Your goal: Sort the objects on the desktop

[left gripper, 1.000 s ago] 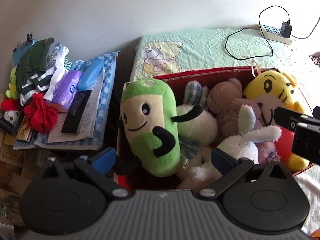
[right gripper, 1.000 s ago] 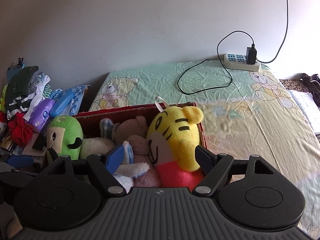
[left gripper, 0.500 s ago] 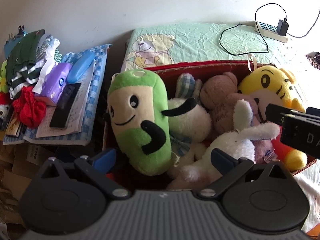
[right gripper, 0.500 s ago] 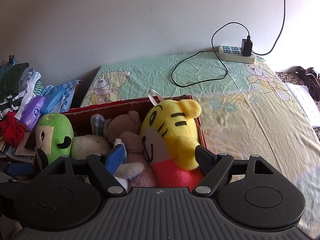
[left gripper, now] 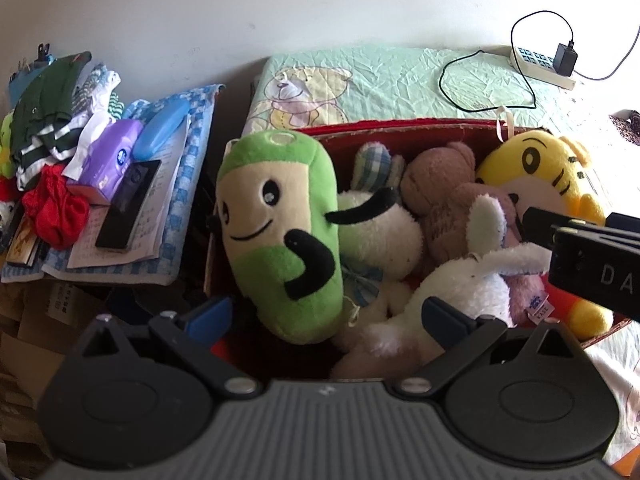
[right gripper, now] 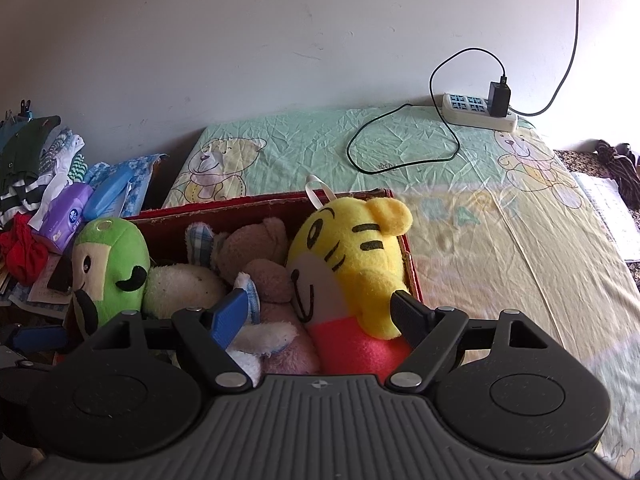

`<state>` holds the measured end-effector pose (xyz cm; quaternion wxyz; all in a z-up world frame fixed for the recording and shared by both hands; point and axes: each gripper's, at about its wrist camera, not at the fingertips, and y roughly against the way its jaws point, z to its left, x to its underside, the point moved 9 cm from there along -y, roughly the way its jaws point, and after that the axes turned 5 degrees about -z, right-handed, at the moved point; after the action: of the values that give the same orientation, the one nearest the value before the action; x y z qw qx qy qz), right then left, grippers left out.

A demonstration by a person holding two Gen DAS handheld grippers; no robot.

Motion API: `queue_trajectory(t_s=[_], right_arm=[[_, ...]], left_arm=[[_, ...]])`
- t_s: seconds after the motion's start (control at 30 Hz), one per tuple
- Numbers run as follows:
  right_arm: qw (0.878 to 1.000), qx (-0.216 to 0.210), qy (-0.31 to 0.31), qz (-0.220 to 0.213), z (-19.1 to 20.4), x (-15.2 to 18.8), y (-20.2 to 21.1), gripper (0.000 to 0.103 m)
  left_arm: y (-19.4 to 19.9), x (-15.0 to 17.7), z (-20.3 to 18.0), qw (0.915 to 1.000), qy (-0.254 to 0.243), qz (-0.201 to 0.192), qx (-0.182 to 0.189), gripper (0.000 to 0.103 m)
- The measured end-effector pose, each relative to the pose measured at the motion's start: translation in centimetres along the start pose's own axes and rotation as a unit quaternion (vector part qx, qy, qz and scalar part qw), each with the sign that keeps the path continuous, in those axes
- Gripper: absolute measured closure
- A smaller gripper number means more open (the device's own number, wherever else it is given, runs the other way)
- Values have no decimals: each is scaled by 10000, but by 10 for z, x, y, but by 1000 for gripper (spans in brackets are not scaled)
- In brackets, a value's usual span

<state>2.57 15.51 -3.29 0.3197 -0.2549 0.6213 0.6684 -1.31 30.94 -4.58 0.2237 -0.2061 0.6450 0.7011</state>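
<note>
Bedsheet behind, red box (left gripper: 400, 126) crammed with plush; left claw (left gripper: 328, 312) spread around the green toy (left gripper: 280, 232), right claw (right gripper: 320, 316) spread at the yellow tiger (right gripper: 352, 252): pinch mid-body, lift straight.

The letters "DA" are read in white on the right claw's (left gripper: 592, 264) black body; print elsewhere is too small to be read.

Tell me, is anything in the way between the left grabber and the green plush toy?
Nothing visible blocks it. The left gripper is open, and the green plush toy sits right ahead between its fingers, at the left end of the red box, beside the white plush.
</note>
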Motion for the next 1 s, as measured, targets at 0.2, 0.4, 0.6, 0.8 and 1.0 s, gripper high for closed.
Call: queue_trajectory(t_s=[0.2,0.4,0.6,0.8,1.0], right_arm=[[10000,-14,20,-21,1,-1,1,22],[9999,-44,45,-91,2,-3,3,22],[9999,-69,99,-57,6,-3,5,22],[9998,-153,123,21,11,-4,7,22],[9997,-207,54,-85,14,-21,12,22]], left_arm=[[-1,-1,0,10000,15,9,23,2],[2,-4,-1,10000,74,-48,30,2],[3,-1,1,10000,85,29,17,2],[8,-1,2,10000,-24,37,9,2],[19,-18,6,9994,-329,-11,-112,2]])
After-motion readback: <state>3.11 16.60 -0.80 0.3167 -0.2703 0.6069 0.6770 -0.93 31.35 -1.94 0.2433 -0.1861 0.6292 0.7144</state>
